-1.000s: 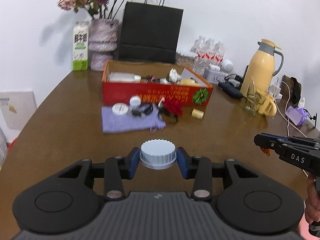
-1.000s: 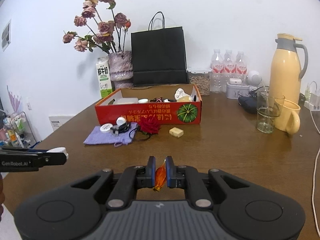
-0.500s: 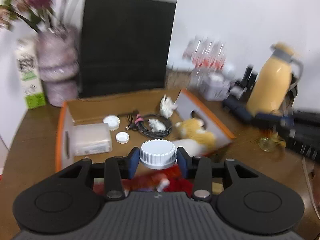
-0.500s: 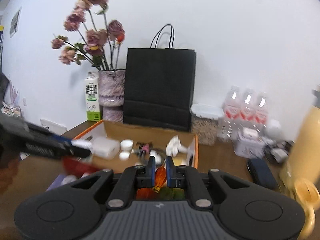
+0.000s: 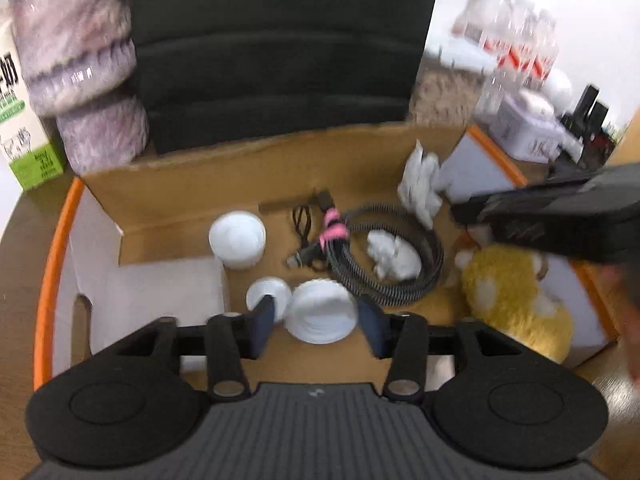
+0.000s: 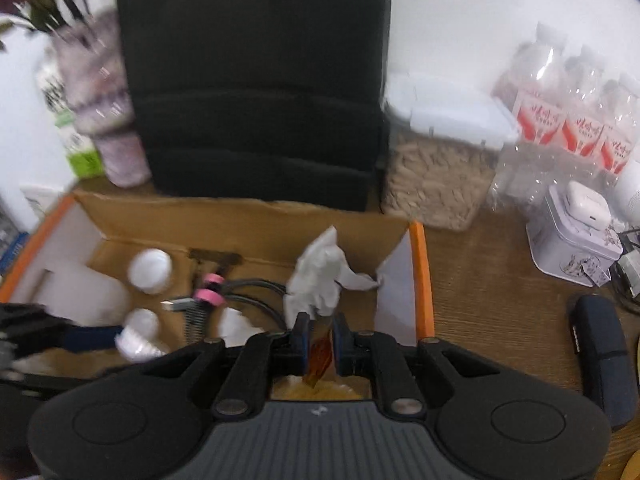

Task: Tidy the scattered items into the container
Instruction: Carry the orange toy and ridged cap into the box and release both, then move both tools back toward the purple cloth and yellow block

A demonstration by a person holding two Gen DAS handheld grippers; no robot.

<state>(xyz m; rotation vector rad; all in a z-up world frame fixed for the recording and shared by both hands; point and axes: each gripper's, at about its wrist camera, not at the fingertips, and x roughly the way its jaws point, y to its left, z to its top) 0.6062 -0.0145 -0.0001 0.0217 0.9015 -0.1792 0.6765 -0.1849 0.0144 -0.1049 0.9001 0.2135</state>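
A: Since a second ago you've carried both loads off the open surface point(image 6: 480, 280) and over the cardboard box point(image 5: 248, 160). Both views are motion-blurred.

B: What's the state of play inside it?

A: Yellow plush point(image 5: 516, 300) at the right end, coiled braided cable point(image 5: 404, 264) mid-floor, crumpled tissue point(image 5: 420, 188) toward the back right corner, a white case point(image 5: 160, 292) at the left, two small white caps beside it.

B: My left hand-held gripper point(image 5: 318, 320)?

A: Jaws are opening. The ribbed white lid point(image 5: 322, 311) sits between the pads with a gap showing on each side, so it looks already let go, over the bare cardboard just in front of the cable.

B: And the right hand-held gripper point(image 6: 320, 340)?

A: Jaws starting to part too, but narrowly; the orange wrapper point(image 6: 318, 360) hangs between the pads and I'd judge it pinched, over the box's right end above the plush, tissue just beyond.

B: How do you want the drop done?

A: Hold both hands level over the floor of the box. Let the left open fully so the lid falls flat, not on edge. The wrapper is light and may cling to a pad, so open the right wide, well inside the orange rim, before you lift away.
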